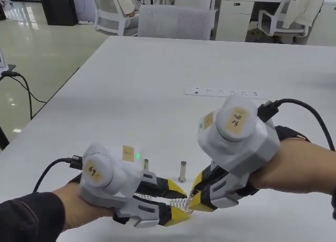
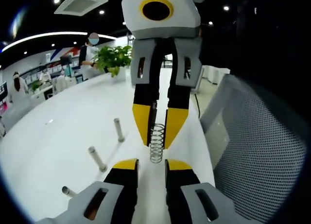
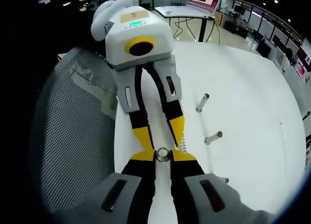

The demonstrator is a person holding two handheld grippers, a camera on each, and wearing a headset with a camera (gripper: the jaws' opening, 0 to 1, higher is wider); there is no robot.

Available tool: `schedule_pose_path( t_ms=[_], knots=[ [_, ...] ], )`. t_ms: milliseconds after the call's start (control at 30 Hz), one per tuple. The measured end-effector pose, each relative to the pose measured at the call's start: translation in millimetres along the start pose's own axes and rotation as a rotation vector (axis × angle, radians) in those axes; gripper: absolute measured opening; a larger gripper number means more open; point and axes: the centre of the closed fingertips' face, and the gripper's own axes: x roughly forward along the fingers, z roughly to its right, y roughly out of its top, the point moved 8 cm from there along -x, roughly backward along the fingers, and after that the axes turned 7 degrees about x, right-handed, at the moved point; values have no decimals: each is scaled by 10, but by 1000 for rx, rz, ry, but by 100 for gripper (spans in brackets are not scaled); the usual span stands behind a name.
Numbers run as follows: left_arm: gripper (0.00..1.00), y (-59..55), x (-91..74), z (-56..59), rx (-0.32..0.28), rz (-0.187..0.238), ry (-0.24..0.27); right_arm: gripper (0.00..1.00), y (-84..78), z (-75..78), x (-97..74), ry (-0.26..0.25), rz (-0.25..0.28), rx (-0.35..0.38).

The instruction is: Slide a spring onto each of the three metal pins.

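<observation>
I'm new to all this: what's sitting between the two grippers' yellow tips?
A small coiled spring, pinched by the right gripper, reaching toward the left gripper; see left gripper view.

A white workbench (image 1: 157, 79) with a power strip (image 1: 223, 92) on its far right part is seen, flanked left by a glossy floor (image 1: 37, 48), backed by a grey chair (image 1: 176, 21) and white cabinets (image 1: 236, 16), and lit by ceiling lights (image 2: 80, 1).
</observation>
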Motion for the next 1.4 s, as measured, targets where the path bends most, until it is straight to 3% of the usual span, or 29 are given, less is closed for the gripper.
schedule_pose_path(
  t_ms=[367, 700, 1067, 1400],
  knots=[
    [25, 16, -209, -51, -25, 25, 50, 8, -96, 105, -110, -30, -5, 25],
    [33, -92, -401, -92, -59, 24, 114, 8, -124, 177, -166, -47, -5, 39],
    [41, -197, -626, -120, -115, 56, 212, 8, -147, 250, -240, -66, 0, 53],
    [45, -310, -727, -89, -161, 67, 284, 8, -153, 354, -340, -90, 4, 65]
  ],
)
